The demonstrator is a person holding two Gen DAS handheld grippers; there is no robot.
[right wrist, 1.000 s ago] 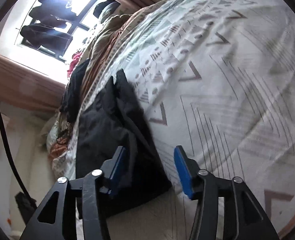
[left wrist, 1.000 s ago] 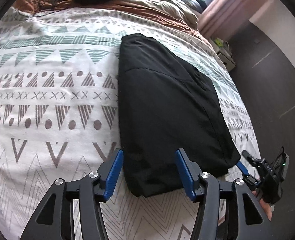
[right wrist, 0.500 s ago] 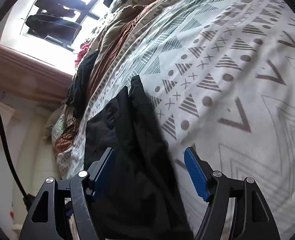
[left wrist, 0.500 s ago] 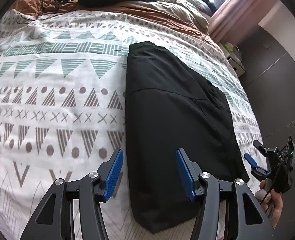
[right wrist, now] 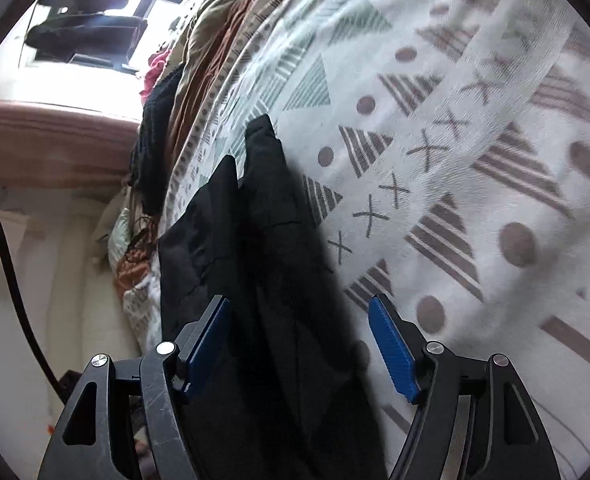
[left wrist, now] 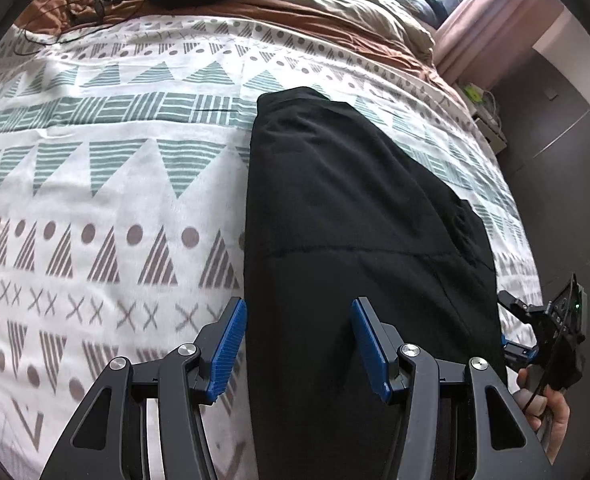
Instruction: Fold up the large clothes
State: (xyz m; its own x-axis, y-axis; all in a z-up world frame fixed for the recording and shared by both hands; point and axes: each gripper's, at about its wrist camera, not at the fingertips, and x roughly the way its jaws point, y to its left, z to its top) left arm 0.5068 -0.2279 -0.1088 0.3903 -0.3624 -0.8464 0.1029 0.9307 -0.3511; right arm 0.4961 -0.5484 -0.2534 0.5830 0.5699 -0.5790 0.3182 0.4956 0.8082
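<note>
A folded black fabric garment (left wrist: 359, 216) is laid lengthwise on the bed's white quilt printed with grey and teal triangles, dots and crosses (left wrist: 95, 200), near the bed's right edge. The left hand-held gripper (left wrist: 298, 344) is held above the garment's near end, its blue-padded jaws apart and nothing pressed between them. The right hand-held gripper (right wrist: 298, 346) is seen over the same dark cloth (right wrist: 263, 280); its jaws have just been opening, and they stand wide, with the fabric beneath them but not clamped. In the left wrist view, the right hand-held gripper (left wrist: 515, 326) and the hand (left wrist: 551, 416) carrying it are seen beside the garment's right edge.
</note>
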